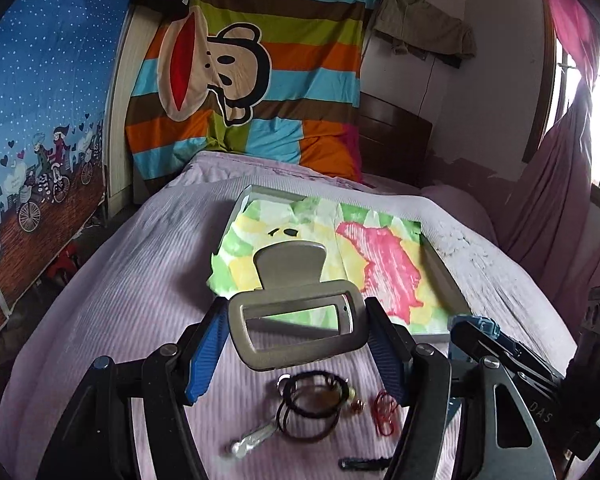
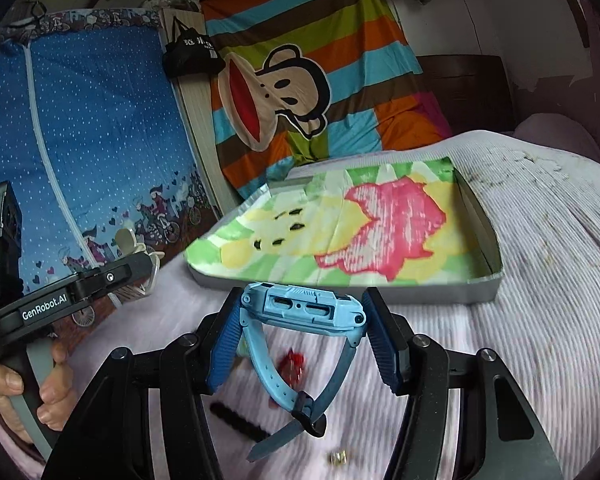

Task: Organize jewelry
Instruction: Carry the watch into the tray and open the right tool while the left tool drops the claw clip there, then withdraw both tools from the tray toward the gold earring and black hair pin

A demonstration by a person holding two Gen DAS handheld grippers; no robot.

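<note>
My left gripper (image 1: 296, 332) is shut on a large beige hair claw clip (image 1: 296, 316) and holds it above the bed, just short of the grey tray (image 1: 448, 276). My right gripper (image 2: 300, 320) is shut on a light blue watch (image 2: 304, 312), strap hanging down, just before the tray's near wall (image 2: 440, 292). The tray is lined with a green, yellow and pink cloth (image 2: 340, 240) that bears small black pieces (image 2: 284, 228). On the bed under the left gripper lie black hair ties (image 1: 312, 408), a red band (image 1: 384, 412), a silvery clip (image 1: 252, 442) and a black hairpin (image 1: 360, 462).
The bed has a pale lilac ribbed cover (image 1: 120, 300). A striped monkey blanket (image 1: 240, 72) hangs at the head, a blue fabric wardrobe (image 2: 80, 140) stands to the left. The left gripper's body (image 2: 60, 300) shows at the right wrist view's left. A red trinket (image 2: 292, 364), a black comb clip (image 2: 240, 420) and a small gold bead (image 2: 338, 456) lie below the watch.
</note>
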